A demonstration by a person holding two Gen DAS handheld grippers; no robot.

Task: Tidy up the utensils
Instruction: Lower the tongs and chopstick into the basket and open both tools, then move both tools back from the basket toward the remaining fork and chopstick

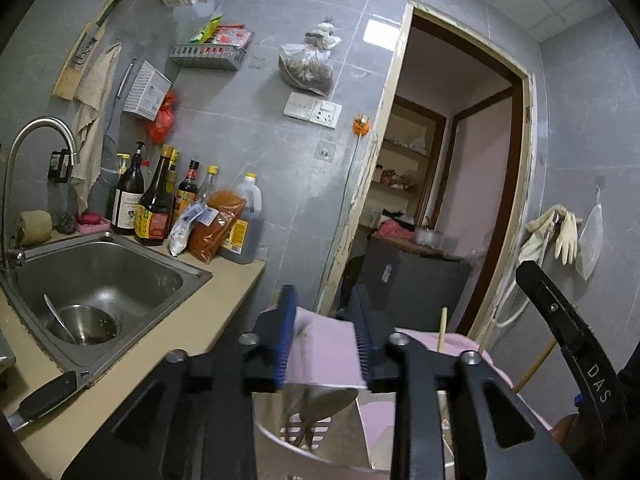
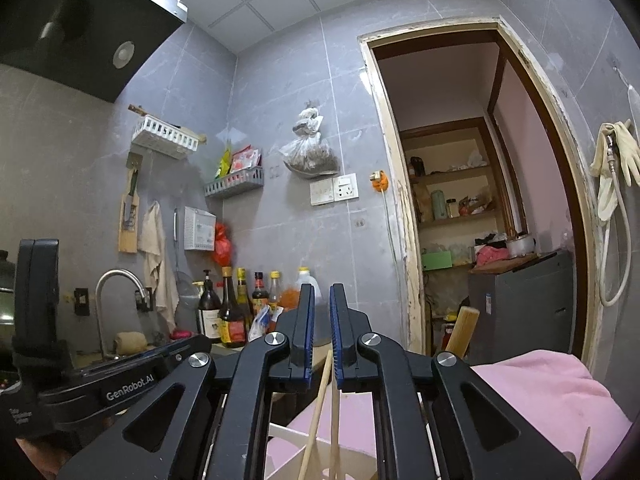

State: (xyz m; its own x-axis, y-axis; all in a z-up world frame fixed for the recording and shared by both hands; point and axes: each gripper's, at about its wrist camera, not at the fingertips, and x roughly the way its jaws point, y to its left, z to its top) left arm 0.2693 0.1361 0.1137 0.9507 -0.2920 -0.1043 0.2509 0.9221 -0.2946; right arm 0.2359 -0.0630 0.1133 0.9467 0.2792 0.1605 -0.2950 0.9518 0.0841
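The left gripper [image 1: 326, 336] fills the near foreground of the left wrist view, its blue-padded fingers [image 1: 285, 336] standing partly apart. Between them rises the pink wall of a utensil holder [image 1: 328, 344]; the right pad looks to lie against that wall, while the left pad sits beside its blurred edge, and I cannot tell whether they press on it. Just below the fingers, inside the holder, a metal spatula [image 1: 328, 400] leans with its blade up, over a slotted pink floor. To the right of the fingers a chopstick [image 1: 442, 330] sticks up from behind the holder's rim.

In the right wrist view the right gripper [image 2: 322, 332] has its fingers [image 2: 306, 332] almost together, with only a narrow slot between the blue pads. Two chopsticks [image 2: 326, 408] stand in that slot near the base of the fingers, their lower ends going down into the pink and white holder [image 2: 352, 420] below. Whether the pads pinch them cannot be told. A wooden handle [image 2: 464, 330] pokes up to the right of the fingers.

Far left, a steel sink [image 1: 100, 276] holds a bowl with a spoon [image 1: 58, 316], and a knife [image 1: 44, 400] lies on the counter at its near edge. Sauce bottles [image 1: 156, 204] stand behind the sink against the grey tiled wall.
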